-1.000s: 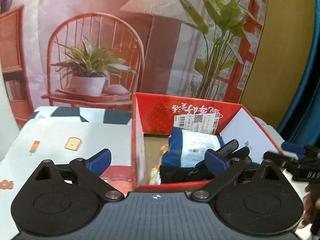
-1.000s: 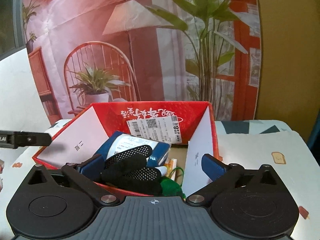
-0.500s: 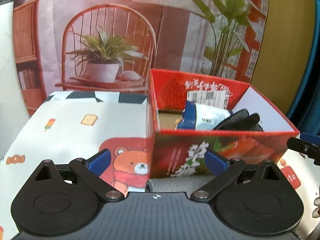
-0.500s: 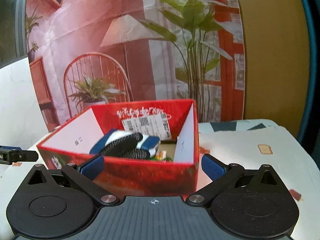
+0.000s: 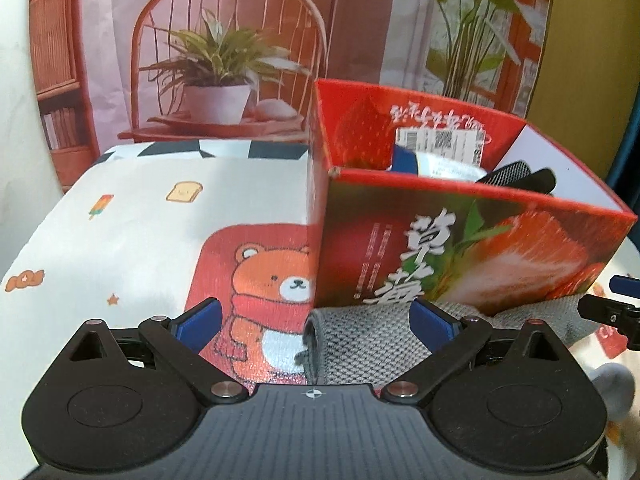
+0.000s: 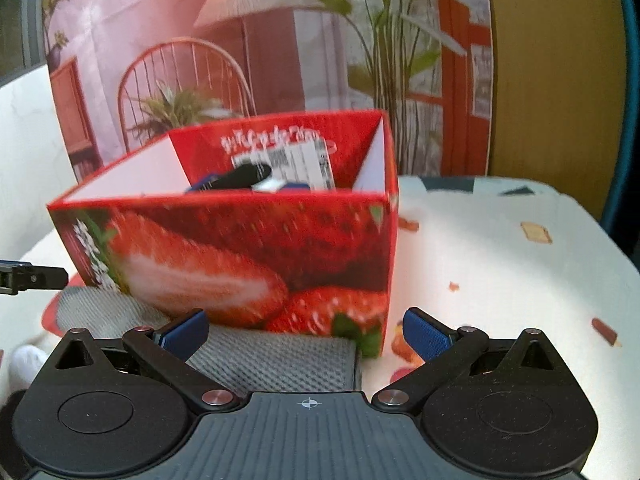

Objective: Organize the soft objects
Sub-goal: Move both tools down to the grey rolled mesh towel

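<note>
A red strawberry-print cardboard box (image 5: 460,248) (image 6: 248,248) stands on the table and holds a blue-and-white packet (image 5: 432,164) and a black mesh glove (image 5: 516,178) (image 6: 248,172). A grey knitted cloth (image 5: 360,344) (image 6: 276,364) lies flat on the table against the box's near side. My left gripper (image 5: 316,320) hovers open low over the cloth's left end. My right gripper (image 6: 306,330) is open too, low over the cloth's right end. Neither holds anything. The right gripper's tip (image 5: 612,308) shows at the left view's right edge.
The table wears a white cloth with a bear picture (image 5: 272,292) and small food prints. A printed backdrop of a chair and plants (image 5: 224,64) hangs behind. Something white and something grey, both soft, lie at the near edges (image 6: 28,360) (image 5: 612,384).
Both grippers have come down and back from over the box's opening to table level in front of it. The grey cloth has come into view between their fingers.
</note>
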Available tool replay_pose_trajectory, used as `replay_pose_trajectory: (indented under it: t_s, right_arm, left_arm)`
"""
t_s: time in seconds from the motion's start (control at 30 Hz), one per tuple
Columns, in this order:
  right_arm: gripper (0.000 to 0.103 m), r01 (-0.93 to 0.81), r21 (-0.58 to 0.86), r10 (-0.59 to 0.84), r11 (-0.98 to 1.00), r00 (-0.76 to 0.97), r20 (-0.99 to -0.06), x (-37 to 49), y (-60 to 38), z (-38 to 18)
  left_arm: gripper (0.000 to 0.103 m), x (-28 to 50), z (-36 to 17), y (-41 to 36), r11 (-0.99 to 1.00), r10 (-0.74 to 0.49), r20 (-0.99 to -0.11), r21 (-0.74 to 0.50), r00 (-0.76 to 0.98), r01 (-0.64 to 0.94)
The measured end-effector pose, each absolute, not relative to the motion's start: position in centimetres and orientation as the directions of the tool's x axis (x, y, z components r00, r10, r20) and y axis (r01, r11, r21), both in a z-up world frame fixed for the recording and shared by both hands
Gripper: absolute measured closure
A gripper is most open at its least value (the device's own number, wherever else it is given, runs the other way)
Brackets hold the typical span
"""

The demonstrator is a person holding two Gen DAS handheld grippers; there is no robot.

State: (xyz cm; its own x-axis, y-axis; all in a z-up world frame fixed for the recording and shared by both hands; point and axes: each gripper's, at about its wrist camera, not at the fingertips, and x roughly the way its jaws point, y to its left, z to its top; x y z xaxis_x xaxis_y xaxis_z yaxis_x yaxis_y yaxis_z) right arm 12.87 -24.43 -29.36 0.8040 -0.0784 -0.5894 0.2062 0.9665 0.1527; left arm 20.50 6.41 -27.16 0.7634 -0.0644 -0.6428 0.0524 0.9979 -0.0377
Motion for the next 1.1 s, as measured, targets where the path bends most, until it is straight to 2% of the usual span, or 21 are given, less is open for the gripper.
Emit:
replay_pose_trajectory:
  t_s: [0.37,0.73,0.83,0.9,1.1]
  right_arm:
    - [0.0,0.211,0.123,-0.079,0.97,0.745,-0.662,13.9,-24.0,-32.2]
    - [0.0,0.219,0.138,-0.067,0.966,0.726,-0.685,14.0,-24.5,-33.3]
    - [0.0,0.214,0.122,-0.073,0.969,0.724,-0.686,14.1,-24.3,-33.4]
    - [0.0,0.215,0.116,-0.079,0.97,0.724,-0.685,14.1,-24.2,-33.4]
    - [0.0,0.216,0.111,-0.083,0.97,0.726,-0.683,14.0,-24.0,-33.5]
  left_arm:
    - [0.002,20.6,-29.0,6.3,0.998,-0.058,-0.684,-0.035,0.727,0.046]
    - [0.005,20.4,-29.0,6.7,0.997,-0.076,-0.686,-0.075,0.723,0.034]
    - [0.011,20.4,-29.0,6.5,0.995,-0.096,-0.69,-0.081,0.717,0.055]
    - [0.021,20.4,-29.1,6.4,0.994,-0.105,-0.691,-0.082,0.715,0.066]
    - [0.036,20.9,-29.3,5.9,0.988,-0.152,-0.695,-0.114,0.703,0.1]
